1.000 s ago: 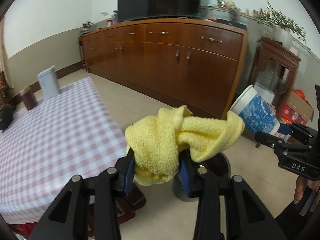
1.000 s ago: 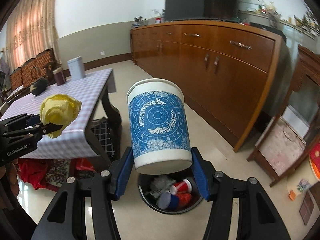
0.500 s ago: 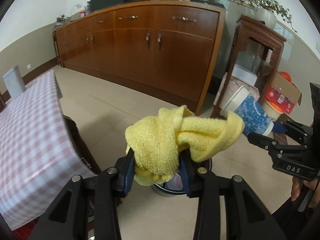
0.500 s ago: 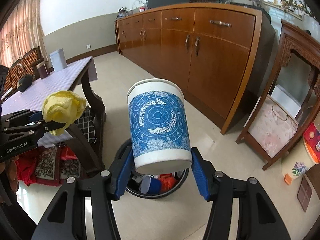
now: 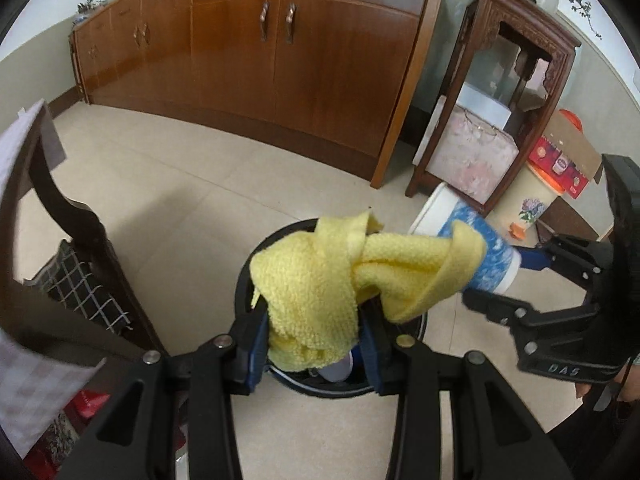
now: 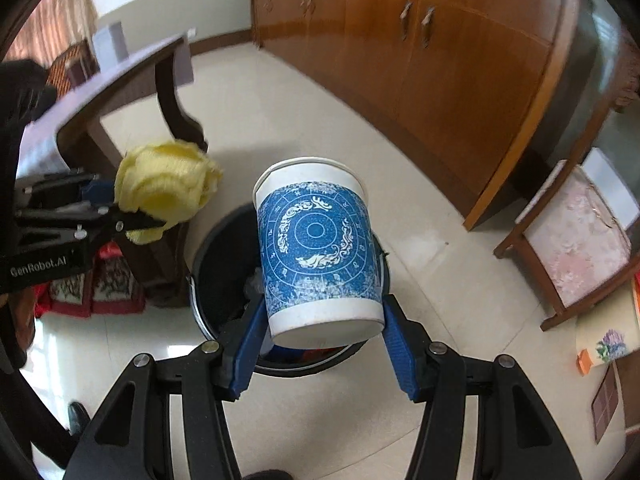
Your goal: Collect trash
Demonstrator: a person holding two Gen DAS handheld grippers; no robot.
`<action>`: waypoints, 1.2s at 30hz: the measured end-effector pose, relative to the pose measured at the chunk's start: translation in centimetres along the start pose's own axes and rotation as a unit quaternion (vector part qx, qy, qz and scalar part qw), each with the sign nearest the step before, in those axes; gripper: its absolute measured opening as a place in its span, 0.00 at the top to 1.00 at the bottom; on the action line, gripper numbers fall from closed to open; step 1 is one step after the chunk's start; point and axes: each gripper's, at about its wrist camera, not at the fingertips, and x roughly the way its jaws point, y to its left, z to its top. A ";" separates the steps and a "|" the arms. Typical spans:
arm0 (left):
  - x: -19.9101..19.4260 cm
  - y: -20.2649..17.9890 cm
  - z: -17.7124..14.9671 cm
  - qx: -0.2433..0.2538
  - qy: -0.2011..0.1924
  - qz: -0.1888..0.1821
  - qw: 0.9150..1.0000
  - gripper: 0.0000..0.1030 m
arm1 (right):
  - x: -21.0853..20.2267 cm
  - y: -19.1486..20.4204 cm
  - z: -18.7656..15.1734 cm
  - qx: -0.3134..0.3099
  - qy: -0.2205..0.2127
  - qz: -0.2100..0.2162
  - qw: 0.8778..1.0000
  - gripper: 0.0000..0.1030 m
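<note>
From the left, I note the tabletop (image 6: 120,76) with its checked covering and dark wooden leg (image 5: 76,216), standing beside the work area. My left tool (image 5: 314,344) is clamped on a yellow cloth (image 5: 320,280), which bunches up above the blue pads and drapes to the right; in the right wrist view the same cloth (image 6: 164,188) sits level with the bin's near-left rim. Directly beneath and beyond the cloth is the round black trash bin (image 5: 248,272) on the tiled floor, its contents mostly hidden. My right tool (image 6: 320,344) is clamped on a paper cup (image 6: 316,248), white with a blue circular pattern, held upright with its open mouth tilted away from the camera, and positioned over the bin (image 6: 216,264). In the left wrist view the cup (image 5: 492,264) lies just beside the cloth's right fold; I cannot tell whether they touch. Further right, a long wooden sideboard (image 5: 304,68) lines the wall, followed by a dark carved stand (image 5: 516,40).
</note>
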 end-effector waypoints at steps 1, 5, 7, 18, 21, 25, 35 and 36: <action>0.8 0.1 0.1 0.001 0.008 -0.011 1.000 0.60 | 0.8 0.1 0.1 -0.009 0.008 0.003 1.000 0.43; 3.6 1.2 -0.1 -0.017 0.032 -0.001 0.999 0.21 | 4.6 0.2 -0.2 -0.054 0.027 -0.014 0.998 0.08; 3.6 1.7 -0.5 -0.025 0.036 0.023 0.999 0.16 | 5.4 -0.6 -0.2 -0.036 0.042 -0.020 0.998 0.00; -0.8 2.0 -2.1 -0.040 -0.010 0.096 0.995 0.04 | 3.0 -2.0 -0.9 0.030 0.030 -0.055 0.998 0.00; -2.4 2.0 -2.3 -0.047 -0.017 0.101 0.994 0.04 | 1.6 -1.2 -0.5 0.038 0.012 -0.055 0.998 0.00; -4.5 2.6 -3.2 -0.051 -0.030 0.110 0.992 0.04 | -0.6 0.7 -0.3 0.049 -0.012 -0.047 0.998 0.00; -11.2 2.9 -5.2 -0.055 -0.065 0.146 0.986 0.04 | -6.7 6.1 -0.7 0.053 -0.059 -0.018 0.997 0.00; -11.8 2.8 -5.4 -0.058 -0.066 0.150 0.985 0.04 | -7.4 6.5 -0.8 0.054 -0.064 -0.016 0.996 0.00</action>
